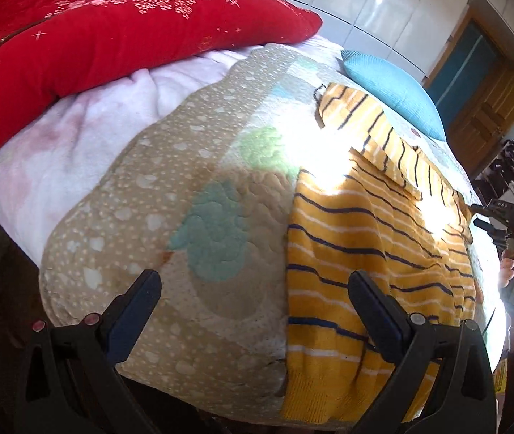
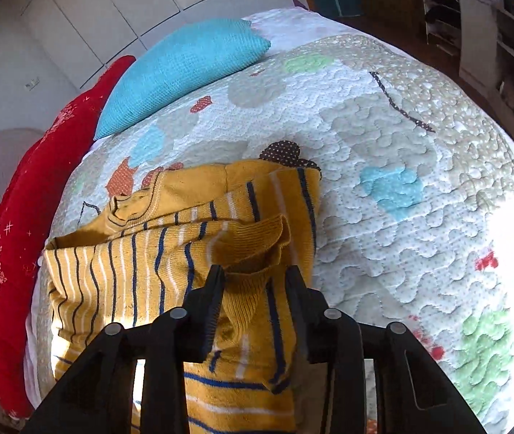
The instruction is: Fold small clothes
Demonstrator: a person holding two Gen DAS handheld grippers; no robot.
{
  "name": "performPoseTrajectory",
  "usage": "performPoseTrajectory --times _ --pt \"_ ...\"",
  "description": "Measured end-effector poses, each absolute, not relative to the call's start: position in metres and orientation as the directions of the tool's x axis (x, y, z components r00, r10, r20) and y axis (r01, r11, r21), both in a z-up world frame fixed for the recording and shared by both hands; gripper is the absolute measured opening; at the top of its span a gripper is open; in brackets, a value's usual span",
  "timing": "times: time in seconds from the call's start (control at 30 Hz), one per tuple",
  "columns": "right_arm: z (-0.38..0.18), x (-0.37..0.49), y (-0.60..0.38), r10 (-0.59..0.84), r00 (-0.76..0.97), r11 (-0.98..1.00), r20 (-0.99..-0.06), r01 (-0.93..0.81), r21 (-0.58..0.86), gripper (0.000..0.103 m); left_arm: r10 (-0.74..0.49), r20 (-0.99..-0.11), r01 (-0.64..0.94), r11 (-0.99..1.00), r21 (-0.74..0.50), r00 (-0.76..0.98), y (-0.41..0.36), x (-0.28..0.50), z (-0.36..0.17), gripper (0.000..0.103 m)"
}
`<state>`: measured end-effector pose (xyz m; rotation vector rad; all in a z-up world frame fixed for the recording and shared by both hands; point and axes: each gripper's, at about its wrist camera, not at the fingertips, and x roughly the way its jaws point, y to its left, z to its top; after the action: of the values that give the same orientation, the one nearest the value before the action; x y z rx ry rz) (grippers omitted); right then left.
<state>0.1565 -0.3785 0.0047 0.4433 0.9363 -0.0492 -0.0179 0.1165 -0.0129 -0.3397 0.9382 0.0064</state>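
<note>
A small yellow sweater [image 1: 372, 238] with navy and white stripes lies on the quilted bedspread [image 1: 199, 181]; one sleeve is folded across its body. My left gripper [image 1: 253, 282] is open and empty, just above the sweater's near left edge by the hem. In the right wrist view the sweater [image 2: 141, 267] lies to the left, and my right gripper [image 2: 255, 271] is shut on the ribbed cuff [image 2: 253, 242] of a sleeve, holding it lifted over the body. The other hand and gripper [image 1: 510, 224] show at the far right of the left wrist view.
A red pillow [image 1: 76, 36] and a pink blanket [image 1: 68, 137] lie at the left of the bed. A blue cushion [image 2: 181, 72] sits behind the sweater. Open quilt [image 2: 419, 181] spreads to the right. White wardrobe, a wooden door [image 1: 488, 105] and shelves [image 2: 492, 36] surround the bed.
</note>
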Motion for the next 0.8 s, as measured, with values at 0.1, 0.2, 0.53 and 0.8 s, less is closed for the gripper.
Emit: performPoseTrajectory --times 0.1,0.2,0.53,0.8 --pt "0.014 0.129 -0.382 0.216 0.596 0.911 -0.773 0.162 0.379 0.059 -0.198 -0.805 -0.116 0.943 -0.313 0.560 0.108 -0.011 -0.026 0.103" --pt "0.007 0.090 -0.380 0.310 0.549 0.899 -0.776 0.097 0.427 0.060 -0.270 -0.798 -0.081 0.926 -0.368 0.539 0.103 -0.006 -0.036 0.103" --pt "-0.062 -0.030 -0.326 0.550 0.466 0.793 -0.693 -0.032 0.608 0.061 -0.413 -0.748 0.094 0.897 -0.431 0.520 0.077 -0.008 -0.039 0.069" --pt "-0.089 -0.080 -0.284 0.717 0.468 0.632 -0.517 -0.125 0.764 0.061 -0.359 -0.777 0.090 0.926 -0.368 0.517 0.062 -0.017 -0.043 0.064"
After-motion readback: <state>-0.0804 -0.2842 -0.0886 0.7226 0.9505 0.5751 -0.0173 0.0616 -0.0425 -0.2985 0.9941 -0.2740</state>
